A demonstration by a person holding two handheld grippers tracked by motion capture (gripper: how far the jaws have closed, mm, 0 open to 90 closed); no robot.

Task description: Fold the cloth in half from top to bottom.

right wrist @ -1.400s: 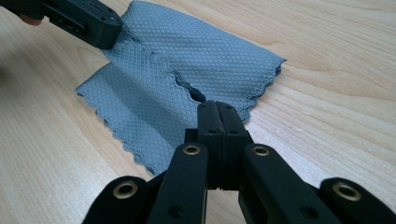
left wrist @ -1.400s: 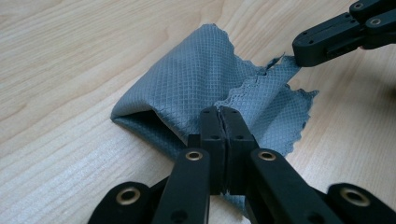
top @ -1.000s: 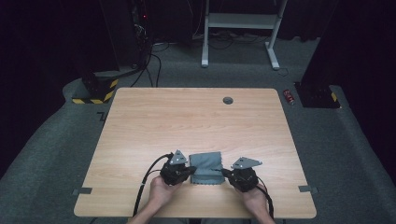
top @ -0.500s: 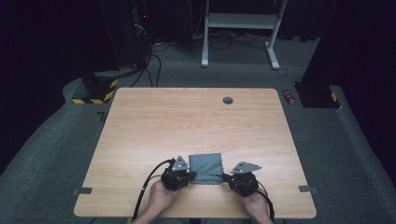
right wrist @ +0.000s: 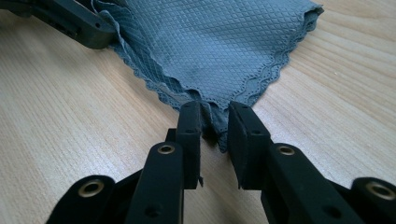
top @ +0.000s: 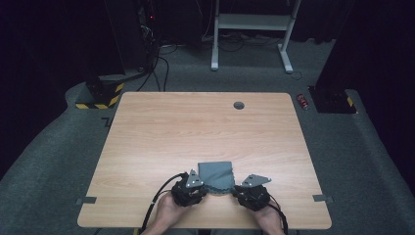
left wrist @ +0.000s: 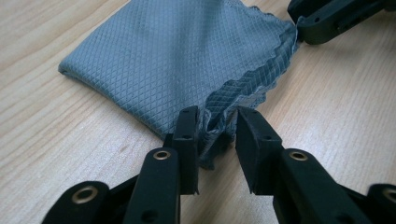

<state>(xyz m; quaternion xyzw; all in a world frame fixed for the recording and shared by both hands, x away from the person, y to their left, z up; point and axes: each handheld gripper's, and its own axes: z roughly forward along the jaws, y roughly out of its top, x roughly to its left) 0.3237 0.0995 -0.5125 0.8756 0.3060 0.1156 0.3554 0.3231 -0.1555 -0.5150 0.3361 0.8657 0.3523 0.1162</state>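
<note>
Folded grey waffle-weave cloth [top: 216, 175] lies lower centre of the light wooden table [top: 195, 127]. Left gripper [left wrist: 215, 126] and right gripper [right wrist: 215, 119] have just been opening, jaws part open, cloth corners loose between them, seemingly unpinched. Risk: a corner snags on withdrawal and the fold drags open.

Your left gripper [left wrist: 215, 128] and right gripper [right wrist: 215, 122] have both just been opening their jaws, each with a corner of the grey cloth [top: 216, 174] lying slack in the gap between them. A second ago that cloth spanned wide between your hands; now it lies as a smaller folded square on the table [top: 195, 127], with its scalloped edge toward you.
</note>
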